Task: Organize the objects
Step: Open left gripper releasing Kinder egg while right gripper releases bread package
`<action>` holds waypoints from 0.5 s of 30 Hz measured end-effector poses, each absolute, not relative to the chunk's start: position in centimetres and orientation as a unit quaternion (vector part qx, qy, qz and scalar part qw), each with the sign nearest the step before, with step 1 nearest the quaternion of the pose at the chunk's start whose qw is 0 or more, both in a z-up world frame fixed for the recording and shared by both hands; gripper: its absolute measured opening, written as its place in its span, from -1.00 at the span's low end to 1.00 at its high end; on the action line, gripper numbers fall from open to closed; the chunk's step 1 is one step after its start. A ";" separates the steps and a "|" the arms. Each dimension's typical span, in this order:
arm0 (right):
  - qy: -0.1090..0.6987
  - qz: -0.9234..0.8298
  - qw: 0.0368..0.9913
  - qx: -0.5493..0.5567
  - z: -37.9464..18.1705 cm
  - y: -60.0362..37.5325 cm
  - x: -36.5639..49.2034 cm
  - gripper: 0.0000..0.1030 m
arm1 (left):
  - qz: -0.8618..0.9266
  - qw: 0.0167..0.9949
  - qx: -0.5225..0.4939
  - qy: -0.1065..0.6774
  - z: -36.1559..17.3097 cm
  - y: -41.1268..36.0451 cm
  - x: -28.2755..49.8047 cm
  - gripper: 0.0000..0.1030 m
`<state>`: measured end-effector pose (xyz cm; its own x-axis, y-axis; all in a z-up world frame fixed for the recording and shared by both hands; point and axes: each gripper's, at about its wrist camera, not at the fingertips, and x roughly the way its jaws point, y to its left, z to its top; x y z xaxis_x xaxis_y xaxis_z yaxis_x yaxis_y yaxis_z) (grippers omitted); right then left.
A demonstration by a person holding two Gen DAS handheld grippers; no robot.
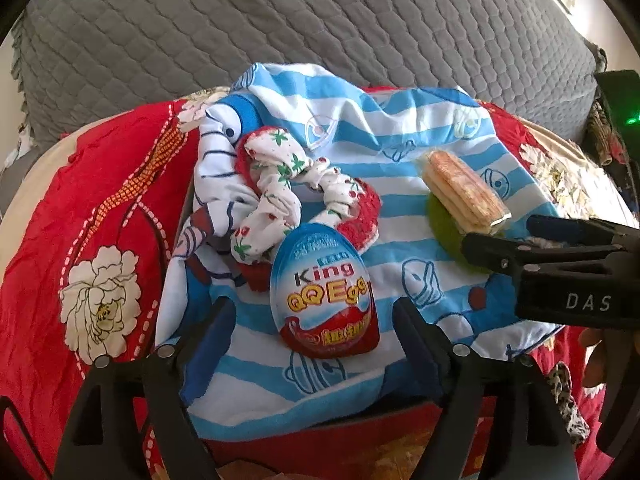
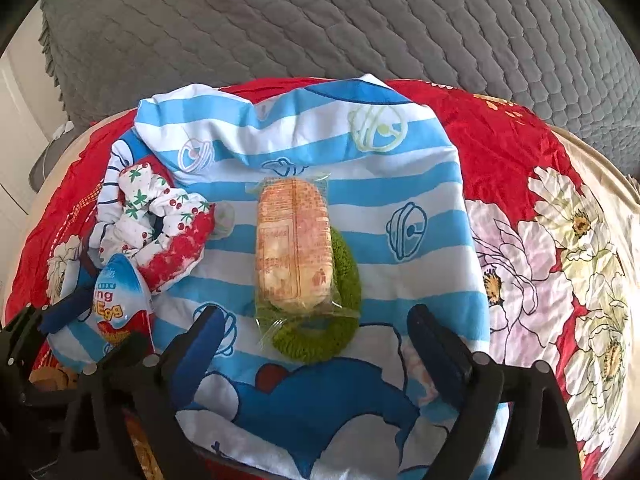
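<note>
Over on the left, the red floral bedspread [image 1: 100, 208] runs under everything, with the grey quilted cover [image 1: 280, 20] behind it. On top lies the blue striped cloth [image 2: 320, 152], crumpled at its left end. There sits the cherry-print scrunchie [image 1: 280, 184], bunched up, touching the top of the chocolate egg [image 1: 324, 292]. The egg lies flat on the cloth, right between the fingers of the left hand-held gripper [image 1: 316, 320], and those fingers stand apart, not pressing it. Moving right, the wrapped cracker pack [image 2: 294, 244] rests across the green knitted ring [image 2: 320, 336], both on the stripes. The right hand-held gripper [image 2: 316, 332] frames that pair, its fingers spread wide on either side, nothing clamped. Farther right, big white flowers [image 2: 580, 220] on the bedspread.
</note>
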<state>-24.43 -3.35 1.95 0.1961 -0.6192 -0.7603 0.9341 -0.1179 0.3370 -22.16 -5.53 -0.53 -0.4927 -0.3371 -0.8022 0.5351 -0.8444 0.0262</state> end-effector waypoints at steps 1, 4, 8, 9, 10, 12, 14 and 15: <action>0.181 -0.608 0.639 0.435 2.0 -3.3 -24.4 0.86 | -0.855 0.255 0.437 0.113 -0.5 -5.5 -22.1 0.59; 0.179 -0.606 0.640 0.437 2.2 -2.9 -24.5 0.88 | -0.855 0.256 0.438 0.109 -0.3 -5.3 -21.8 0.61; 0.178 -0.606 0.642 0.434 2.6 -2.3 -24.5 0.89 | -0.854 0.256 0.438 0.111 -0.1 -5.0 -21.3 0.63; 0.176 -0.605 0.642 0.436 2.7 -2.1 -24.6 0.89 | -0.855 0.255 0.437 0.113 0.0 -5.0 -21.2 0.63; 0.174 -0.605 0.642 0.437 2.8 -1.8 -24.6 0.89 | -0.855 0.256 0.436 0.114 0.2 -4.9 -21.0 0.63; 0.172 -0.604 0.644 0.437 3.1 -1.3 -24.6 0.89 | -0.855 0.255 0.436 0.116 0.4 -4.8 -20.8 0.64; 0.174 -0.607 0.646 0.430 3.5 -0.6 -24.4 0.89 | -0.855 0.256 0.435 0.116 0.6 -4.5 -20.4 0.64; 0.174 -0.606 0.647 0.429 3.6 -0.4 -24.5 0.89 | -0.856 0.255 0.434 0.116 0.7 -4.4 -20.2 0.64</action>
